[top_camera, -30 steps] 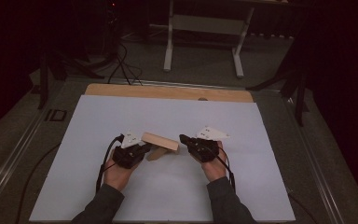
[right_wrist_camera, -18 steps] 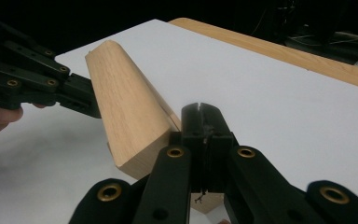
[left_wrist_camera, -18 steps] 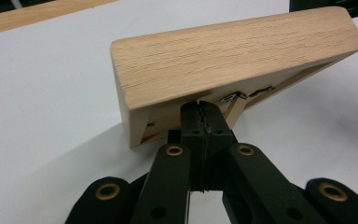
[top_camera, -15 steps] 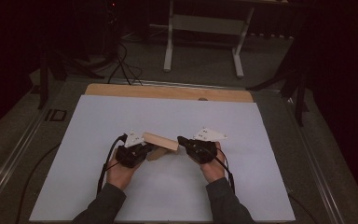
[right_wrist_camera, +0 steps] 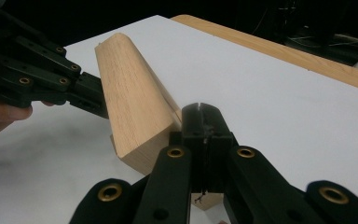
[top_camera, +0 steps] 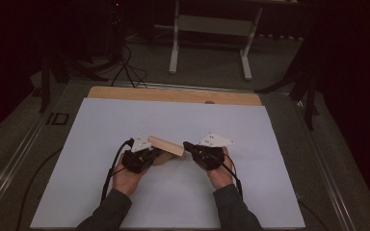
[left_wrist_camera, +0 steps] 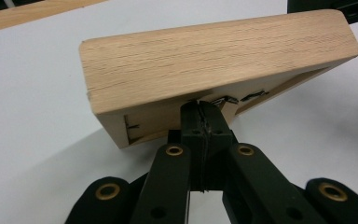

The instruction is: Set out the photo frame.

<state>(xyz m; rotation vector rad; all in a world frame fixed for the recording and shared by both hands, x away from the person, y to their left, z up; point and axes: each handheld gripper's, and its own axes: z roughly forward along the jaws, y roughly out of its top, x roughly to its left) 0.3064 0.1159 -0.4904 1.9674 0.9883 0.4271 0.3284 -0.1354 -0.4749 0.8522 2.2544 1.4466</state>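
One wooden block [top_camera: 166, 146], two claws and two hands lie over a white sheet [top_camera: 101, 125] that covers most of the table [top_camera: 173, 94].

At the left, the left hand [top_camera: 125, 177] holds the left claw [top_camera: 150, 155], whose jaws are clenched flat together. In the left gripper view their tips sit against the block's [left_wrist_camera: 214, 60] underside, at its recessed bottom edge; whether they pinch a thin lip there cannot be told. The block is tilted, held up off the sheet between the two claws, near the table's middle.

At the right, the right hand [top_camera: 220, 174] holds the right claw [top_camera: 189, 146], also clenched. In the right gripper view its closed tips [right_wrist_camera: 200, 122] press beside the block's [right_wrist_camera: 135, 107] near end rather than around it.

Against the earlier high views, block and both hands sit in nearly the same place and the jaws stay closed.

The high view gives the whole layout, with a table frame [top_camera: 211, 29] and cables [top_camera: 125, 62] on the floor beyond. The left gripper view alone shows the block's hollow underside and small dark marks there. The right gripper view shows the block's rounded top edge and the left claw [right_wrist_camera: 91, 95] touching its far end.
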